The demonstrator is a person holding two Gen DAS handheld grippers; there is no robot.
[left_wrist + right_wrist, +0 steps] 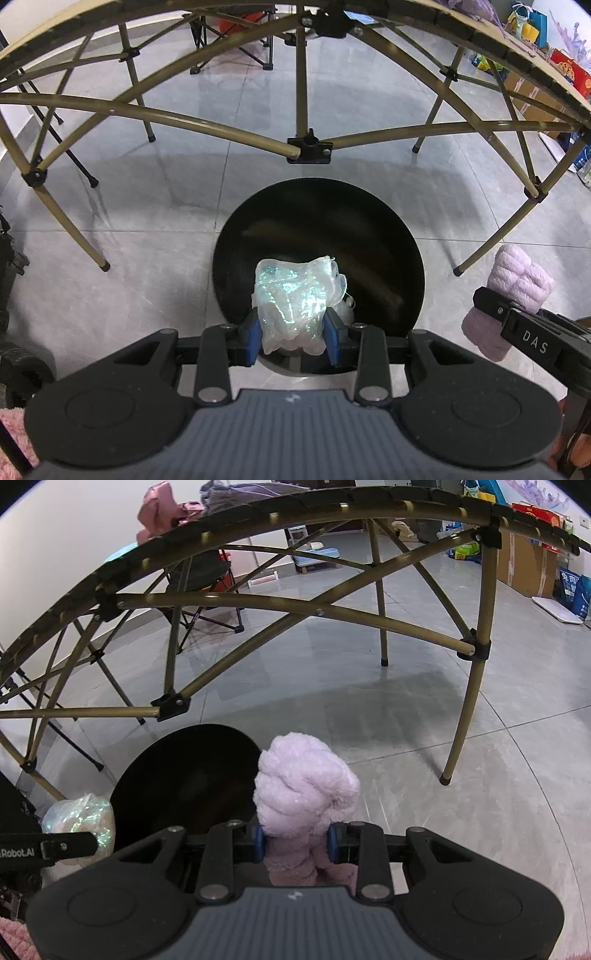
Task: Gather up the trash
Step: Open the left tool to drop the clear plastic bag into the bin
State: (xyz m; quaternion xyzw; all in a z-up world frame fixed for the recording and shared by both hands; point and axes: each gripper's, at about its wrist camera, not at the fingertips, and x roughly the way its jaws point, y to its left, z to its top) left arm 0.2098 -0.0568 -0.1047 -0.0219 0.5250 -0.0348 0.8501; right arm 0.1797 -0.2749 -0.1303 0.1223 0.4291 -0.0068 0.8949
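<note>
My left gripper is shut on a crumpled iridescent plastic wrapper and holds it over the near side of a round black bin on the floor. My right gripper is shut on a fluffy lilac cloth and holds it just right of the same bin. The wrapper also shows in the right wrist view at the lower left. The lilac cloth also shows in the left wrist view at the right edge.
A folding table with olive metal legs stands over the grey tile floor behind the bin. A folding chair stands farther back. Boxes and bags line the right wall. Pink and grey clothes lie on the tabletop.
</note>
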